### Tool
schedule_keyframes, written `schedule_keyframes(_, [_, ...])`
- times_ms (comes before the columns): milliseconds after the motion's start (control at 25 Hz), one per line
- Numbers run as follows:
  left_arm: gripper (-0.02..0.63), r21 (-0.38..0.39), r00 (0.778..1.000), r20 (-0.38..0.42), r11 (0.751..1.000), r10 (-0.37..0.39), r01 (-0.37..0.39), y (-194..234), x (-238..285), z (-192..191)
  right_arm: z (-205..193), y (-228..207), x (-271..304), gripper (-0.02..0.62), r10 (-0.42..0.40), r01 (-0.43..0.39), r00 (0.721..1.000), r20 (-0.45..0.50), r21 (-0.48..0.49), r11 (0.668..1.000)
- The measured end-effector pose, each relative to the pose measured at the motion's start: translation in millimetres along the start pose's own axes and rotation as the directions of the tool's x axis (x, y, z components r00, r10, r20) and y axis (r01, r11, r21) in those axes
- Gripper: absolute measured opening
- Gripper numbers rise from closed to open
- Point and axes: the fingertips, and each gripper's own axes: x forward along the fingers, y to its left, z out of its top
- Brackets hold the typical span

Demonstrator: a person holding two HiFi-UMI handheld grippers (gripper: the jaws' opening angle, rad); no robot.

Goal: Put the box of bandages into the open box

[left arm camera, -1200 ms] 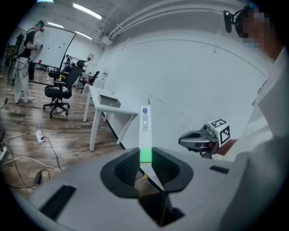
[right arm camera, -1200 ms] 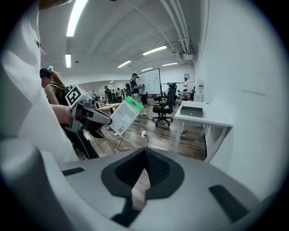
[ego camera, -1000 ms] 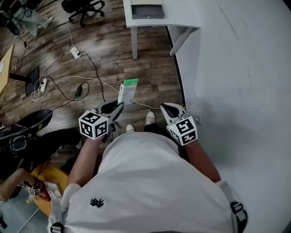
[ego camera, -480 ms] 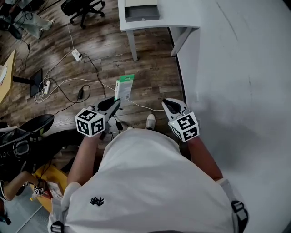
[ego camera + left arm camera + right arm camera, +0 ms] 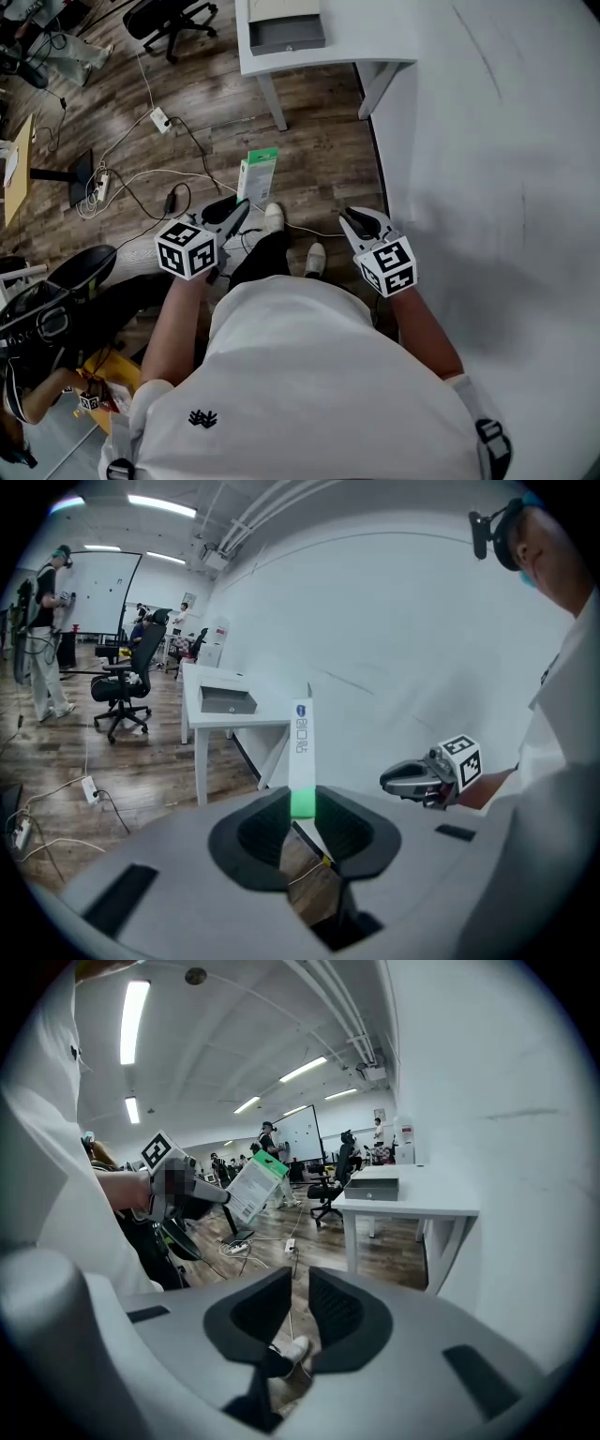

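The box of bandages [image 5: 257, 178], white with a green end, stands upright between the jaws of my left gripper [image 5: 239, 211], which is shut on its green end. In the left gripper view the box [image 5: 302, 752] rises from the jaws [image 5: 302, 803]. My right gripper [image 5: 352, 220] is held beside it at the same height, its jaws a little apart with nothing between them [image 5: 297, 1283]. A grey open box [image 5: 286, 23] sits on a white table [image 5: 356, 42] ahead, also visible as the grey box [image 5: 225, 701] in the left gripper view.
A white wall [image 5: 506, 169] runs along the right. Cables and power strips [image 5: 159, 120] lie on the wooden floor. An office chair [image 5: 173, 14] stands at the far left. The person's shoes [image 5: 274, 217] show below the grippers. Other people stand in the room [image 5: 42, 630].
The person has stepped forward, one foot now out in front. The table and grey box have come slightly nearer. Both grippers keep their hold and spacing.
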Motion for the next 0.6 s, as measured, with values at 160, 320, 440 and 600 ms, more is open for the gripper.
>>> schedule_keyframes(160, [0.083, 0.028, 0.999, -0.011, 0.999, -0.033, 0.033, 23, 26, 24, 19, -22, 17, 0.058, -0.030, 0.030, 0.999, -0.013, 0.000, 1.000])
schedule_keyframes(320, [0.083, 0.057, 0.998, -0.025, 0.996, -0.061, 0.062, 59, 48, 56, 54, -42, 41, 0.054, -0.080, 0.080, 0.997, 0.003, 0.028, 0.996])
schedule_keyframes(440, [0.083, 0.090, 0.996, -0.032, 0.992, -0.084, 0.087, 82, 63, 84, 78, -55, 60, 0.051, -0.107, 0.107, 0.994, -0.004, 0.030, 0.994])
schedule_keyframes(600, [0.083, 0.131, 0.993, -0.049, 0.985, -0.108, 0.113, 113, 80, 118, 105, -68, 86, 0.051, -0.140, 0.140, 0.990, -0.009, 0.049, 0.989])
